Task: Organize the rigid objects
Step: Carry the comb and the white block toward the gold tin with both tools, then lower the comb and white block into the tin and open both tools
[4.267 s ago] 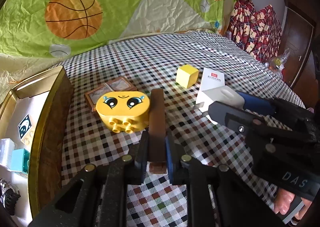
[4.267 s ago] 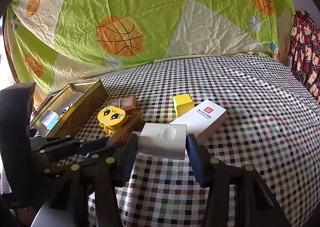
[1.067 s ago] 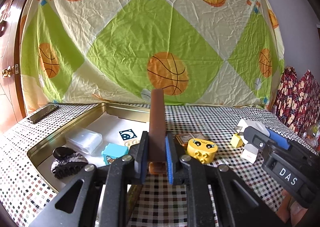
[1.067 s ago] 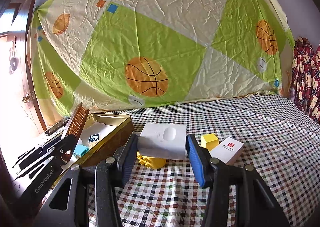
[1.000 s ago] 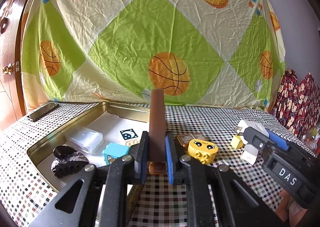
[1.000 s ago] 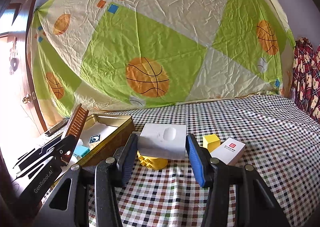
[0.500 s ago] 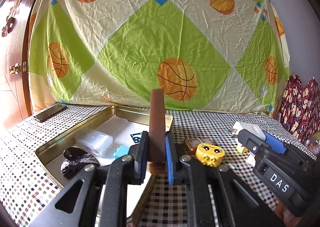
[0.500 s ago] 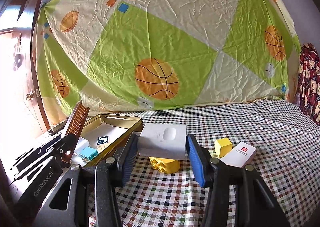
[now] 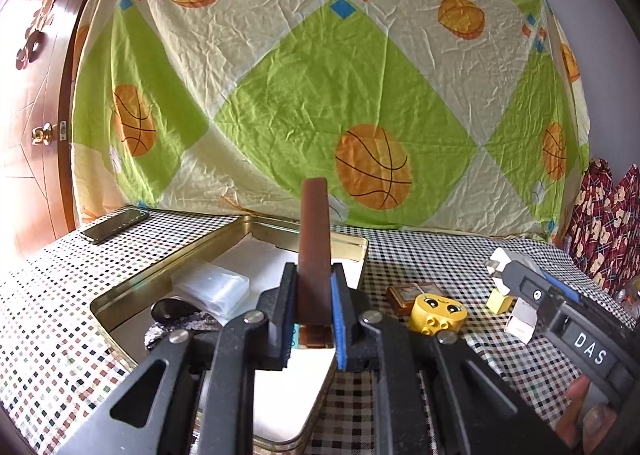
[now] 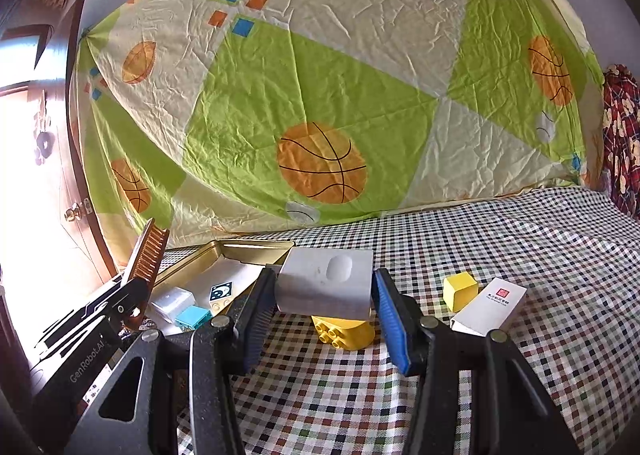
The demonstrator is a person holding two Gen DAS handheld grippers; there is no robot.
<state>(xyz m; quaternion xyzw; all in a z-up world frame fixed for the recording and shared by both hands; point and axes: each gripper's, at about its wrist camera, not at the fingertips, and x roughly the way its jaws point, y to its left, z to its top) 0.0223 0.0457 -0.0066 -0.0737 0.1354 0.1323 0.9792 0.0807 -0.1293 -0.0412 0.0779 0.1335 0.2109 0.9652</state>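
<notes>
My left gripper [image 9: 313, 295] is shut on a brown comb [image 9: 315, 247] and holds it upright above the near end of the gold tin tray [image 9: 160, 279]. In the right wrist view the comb [image 10: 146, 259] and left gripper show at the left, over the tray [image 10: 256, 245]. My right gripper [image 10: 325, 295] is shut on a white plug adapter [image 10: 325, 285], held above the checkered cloth beside the tray. It also shows in the left wrist view [image 9: 506, 259]. A yellow face brick [image 9: 438, 313] lies on the cloth, partly hidden behind the adapter [image 10: 344, 331].
The tray holds a clear plastic case [image 9: 212, 287], a black hair clip [image 9: 176, 319], a teal brick [image 10: 194, 315] and a picture block [image 10: 221, 293]. On the cloth lie a yellow cube [image 10: 460, 289], a white box [image 10: 490, 307], a brown tin [image 9: 404, 293] and a phone [image 9: 114, 225].
Both grippers have moved left toward the tray and tilted up, each still holding its object. The left gripper with the comb now hangs over the tray's near end.
</notes>
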